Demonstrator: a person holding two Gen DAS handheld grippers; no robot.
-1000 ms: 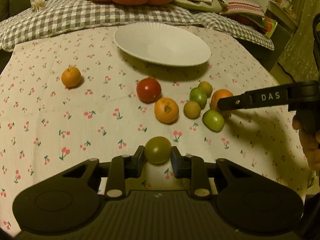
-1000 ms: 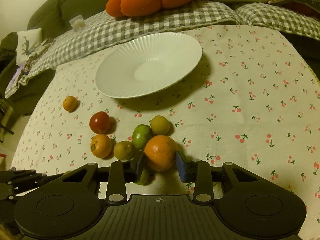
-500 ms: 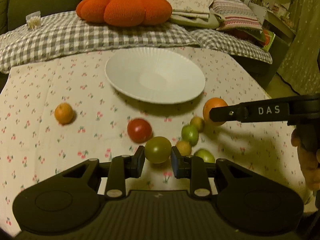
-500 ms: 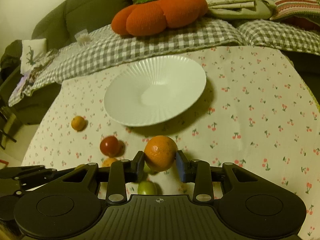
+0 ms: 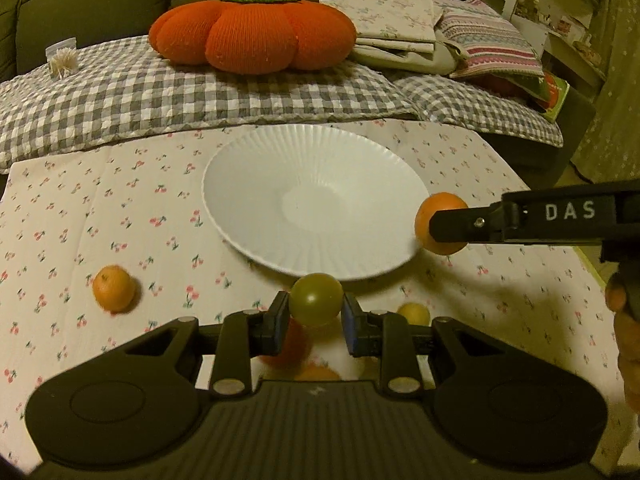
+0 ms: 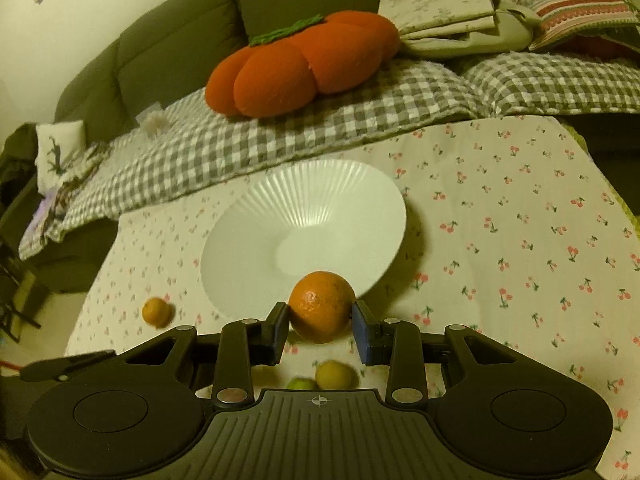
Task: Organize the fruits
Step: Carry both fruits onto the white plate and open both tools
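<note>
My left gripper (image 5: 314, 318) is shut on a green tomato (image 5: 316, 298) and holds it above the cloth, just short of the near rim of the white ribbed plate (image 5: 256, 184). My right gripper (image 6: 320, 326) is shut on a large orange (image 6: 322, 306), held up at the plate's (image 6: 320, 196) near rim; in the left wrist view the orange (image 5: 438, 212) hangs at the plate's right edge. A small orange (image 5: 113, 288) lies alone on the left and also shows in the right wrist view (image 6: 157, 311). Other fruits lie partly hidden under the grippers.
A yellow-green fruit (image 5: 414, 313) and a red tomato (image 5: 292, 344) lie below the left gripper; a yellow fruit (image 6: 334, 374) and a green one (image 6: 302, 384) below the right. A checked blanket (image 5: 200, 92) with an orange pumpkin cushion (image 5: 252, 34) lies behind the cherry-print tablecloth (image 5: 120, 208).
Both grippers have lifted their fruits off the cloth and carried them away from the fruit cluster toward the plate. The loose fruits have stayed put.
</note>
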